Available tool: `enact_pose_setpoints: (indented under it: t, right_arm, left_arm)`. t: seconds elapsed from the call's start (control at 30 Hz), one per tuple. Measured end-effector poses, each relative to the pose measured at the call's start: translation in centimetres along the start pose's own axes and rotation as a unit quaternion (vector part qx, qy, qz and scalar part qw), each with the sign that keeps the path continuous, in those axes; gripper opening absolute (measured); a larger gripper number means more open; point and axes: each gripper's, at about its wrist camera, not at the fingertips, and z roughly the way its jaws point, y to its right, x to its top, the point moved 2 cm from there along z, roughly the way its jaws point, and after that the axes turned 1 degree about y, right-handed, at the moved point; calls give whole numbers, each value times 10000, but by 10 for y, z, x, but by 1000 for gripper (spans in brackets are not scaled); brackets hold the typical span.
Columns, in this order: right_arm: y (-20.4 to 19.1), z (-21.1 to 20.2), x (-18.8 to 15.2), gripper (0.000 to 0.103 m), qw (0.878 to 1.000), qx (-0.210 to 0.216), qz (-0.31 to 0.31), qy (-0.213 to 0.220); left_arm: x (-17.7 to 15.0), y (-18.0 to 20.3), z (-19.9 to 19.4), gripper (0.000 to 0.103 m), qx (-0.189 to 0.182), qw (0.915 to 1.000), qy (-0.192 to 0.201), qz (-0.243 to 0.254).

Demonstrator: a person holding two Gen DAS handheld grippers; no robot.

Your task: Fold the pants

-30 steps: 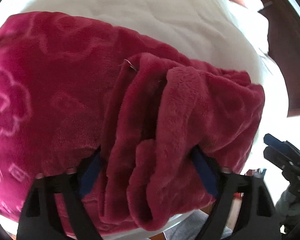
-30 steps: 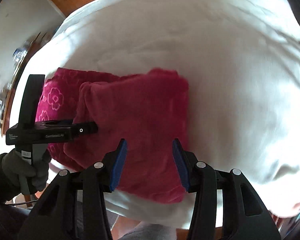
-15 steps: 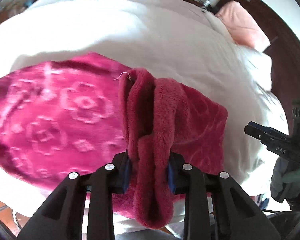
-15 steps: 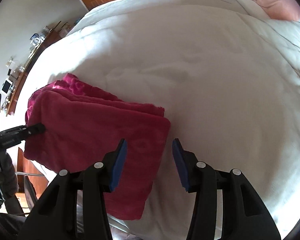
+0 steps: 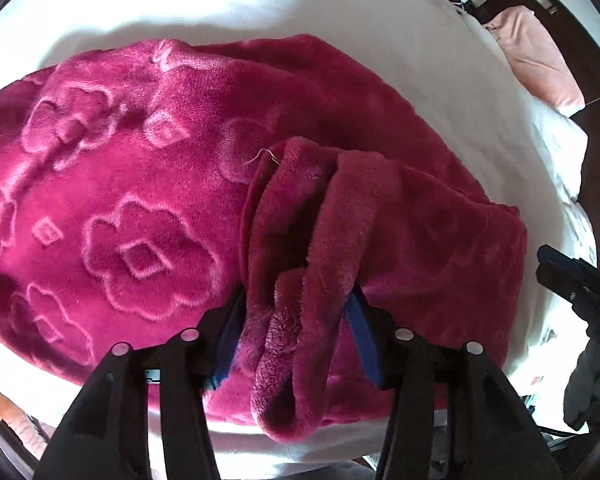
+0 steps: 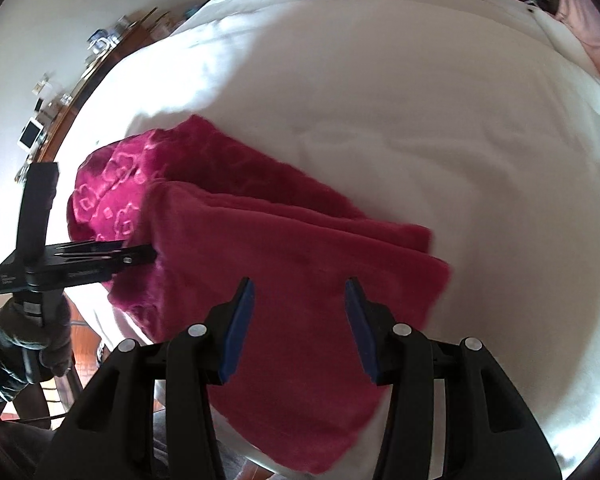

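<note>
The pants [image 5: 148, 208], a thick magenta fleece pair with embossed flowers, lie folded into a compact stack near the front left corner of the bed [image 6: 420, 100]. Their near end reaches the bed's front edge, and in the right wrist view it seems to droop slightly over it.

The left gripper [image 5: 296, 344] has a bunched ridge of the top layer between its blue pads; its jaws are opening, and the fleece still fills the gap and touches both pads, so the hold looks loose rather than gone. The right gripper [image 6: 298, 320] hovers over the stack's right part, jaws about half apart, with nothing between them.

As I judge it, the folding is nearly done and the step in hand is letting go of the last fold. The next move calls for freeing the left pads from the pile without dragging the top layer up, then perhaps pressing the ridge flat.

Room is ample toward the far side and right of the bed, where the white cover lies bare; the pink pillow [image 5: 540, 60] sits well apart at the far right corner
</note>
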Motion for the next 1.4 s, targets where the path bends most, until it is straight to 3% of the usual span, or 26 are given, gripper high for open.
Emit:
enact_pose_setpoints:
  t: [0.23,0.37,0.6,0.8,1.07,1.23,1.4]
  right_arm:
    - [-25,52,9,48,9987,-48,-332,-395]
    - [-23,75,8,48,9972,-179,-413,-599]
    - [-37,55,16,48,9970,22,-611,-475]
    - [-73,45,51,48,9928,503,-1063,-208]
    - [-108,105,80,48,9803,1185,-1210,-1020]
    - [-115,109,76,17,9755,1357,-1215,-1236]
    - [-128,60,66,15,9704,1517,-1713,-771]
  left_arm:
    - [5,-12,-9,69,37,9999,-5,95]
    - [-1,-27,-10,77,294,9995,1,126]
    - [-34,-49,-35,76,323,9993,160,-134]
    - [-71,-48,-47,76,351,9985,251,-328]
    - [-87,-61,-49,76,480,9956,346,-725]
    - [-97,-67,-45,76,533,9941,345,-880]
    - [-101,-72,-44,76,484,9934,331,-988]
